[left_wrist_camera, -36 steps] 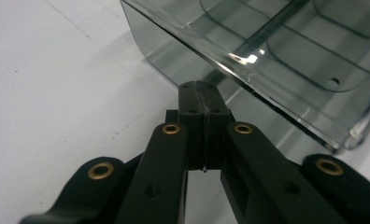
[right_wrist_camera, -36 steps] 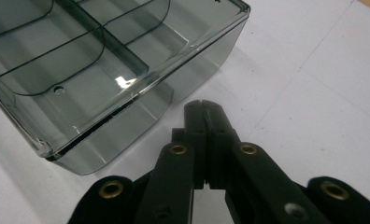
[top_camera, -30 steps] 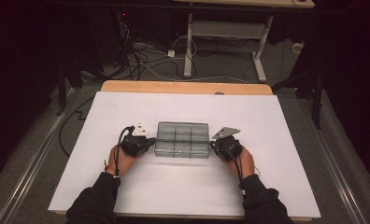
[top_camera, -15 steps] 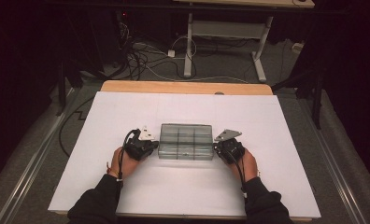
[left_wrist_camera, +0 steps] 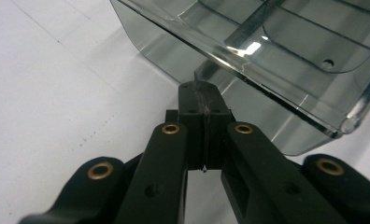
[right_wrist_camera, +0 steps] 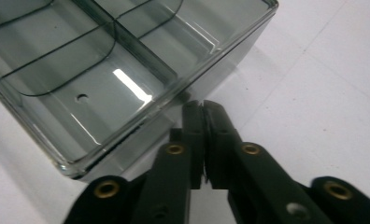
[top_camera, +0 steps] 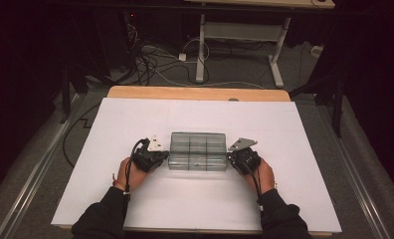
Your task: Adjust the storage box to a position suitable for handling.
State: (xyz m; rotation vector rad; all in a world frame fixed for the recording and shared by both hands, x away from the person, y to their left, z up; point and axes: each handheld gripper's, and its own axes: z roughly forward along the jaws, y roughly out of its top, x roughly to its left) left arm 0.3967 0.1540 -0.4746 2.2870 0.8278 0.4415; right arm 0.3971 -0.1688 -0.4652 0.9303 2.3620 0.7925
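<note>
Black long sleeves (top_camera: pixel 103 214) are worn on both forearms, and each black gripper, left (top_camera: pixel 161 158) and right (top_camera: pixel 233 159), is fitted with brass-ringed screw holes (left_wrist_camera: pixel 170 129), a grey three-cornered plate (top_camera: pixel 243 144) and a black trailing cable (top_camera: pixel 128 172).

Both hands slid the clear box (top_camera: pixel 198 151) nearer.

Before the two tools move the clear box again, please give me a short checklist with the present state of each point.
1. Left tool closed, tip at the clear box end wall: ok.
2. Right tool closed, tip at the opposite end: ok.
3. Firm contact of both tips with the walls: cannot tell.
4. Box flat on the white sheet: ok.
5. Box compartments empty: ok.
6. Sheet around the box free of obstacles: ok.
</note>
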